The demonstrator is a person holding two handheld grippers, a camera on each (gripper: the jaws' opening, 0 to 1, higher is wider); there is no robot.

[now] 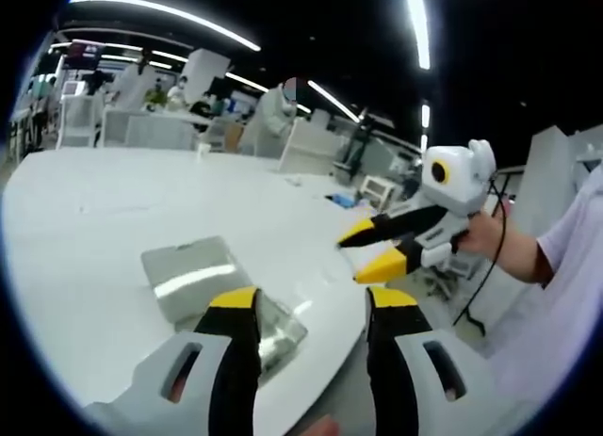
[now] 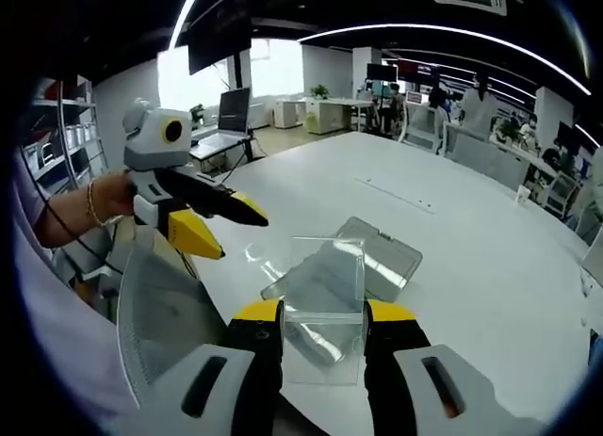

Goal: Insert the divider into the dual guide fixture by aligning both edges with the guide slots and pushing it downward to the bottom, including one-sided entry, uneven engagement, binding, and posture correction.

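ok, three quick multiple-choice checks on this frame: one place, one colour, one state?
1. Where does the clear fixture lie?
A. on the white table
B. on a chair
C. on the floor

2. What colour are the left gripper's fingertips?
A. red
B. yellow
C. blue

3. How do the left gripper's jaws stand?
A. shut on a cable
B. shut, empty
C. apart, nothing between them

Key: 1 A, the clear fixture rests flat on the white table. 2 B, the fingertips are yellow over black. 3 C, the left gripper shows a wide gap between its jaws, with the fixture beyond its tips.
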